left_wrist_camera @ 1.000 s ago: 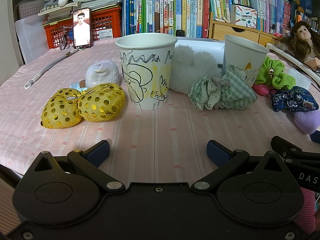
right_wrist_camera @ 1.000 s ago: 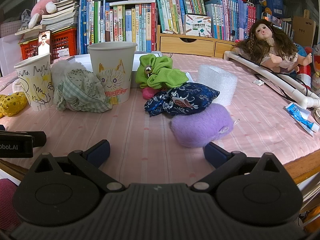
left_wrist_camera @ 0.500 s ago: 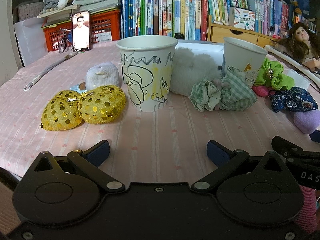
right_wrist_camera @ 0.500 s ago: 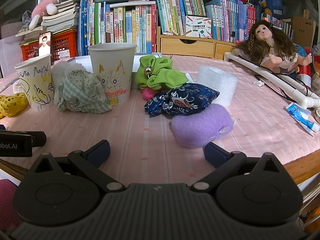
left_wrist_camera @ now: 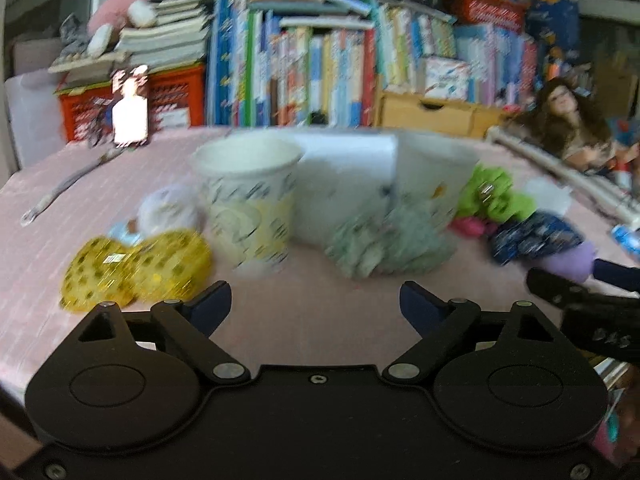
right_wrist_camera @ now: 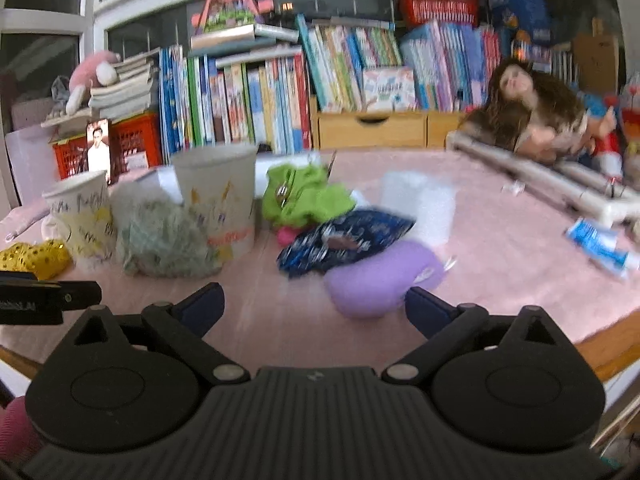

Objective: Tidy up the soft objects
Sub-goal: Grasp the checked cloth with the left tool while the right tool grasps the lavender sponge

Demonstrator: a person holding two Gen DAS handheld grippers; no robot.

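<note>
two decorated white paper cups point(left_wrist_camera: 247, 204) point(right_wrist_camera: 216, 196) stand on the pink striped cloth of the desk point(right_wrist_camera: 500, 240), with a gold sequined pouch point(left_wrist_camera: 136, 272), a green checked cloth bundle point(left_wrist_camera: 384, 244), a lime green fabric piece point(right_wrist_camera: 304, 196), a navy patterned pouch point(right_wrist_camera: 344, 240) and a lilac plush pad point(right_wrist_camera: 380, 276) around them. a packed row of upright books point(right_wrist_camera: 248, 104) backs the desk. the left gripper point(left_wrist_camera: 316, 304) has just been closing but its fingers stay apart, empty; the right gripper point(right_wrist_camera: 312, 306) fingers are apart, empty, the lilac pad just ahead.

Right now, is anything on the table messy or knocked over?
Nothing is knocked over: both paper cups stand upright. The soft things are just scattered loose around them, like the purple plush and the gold sequin pouches, none in a cup yet.
</note>
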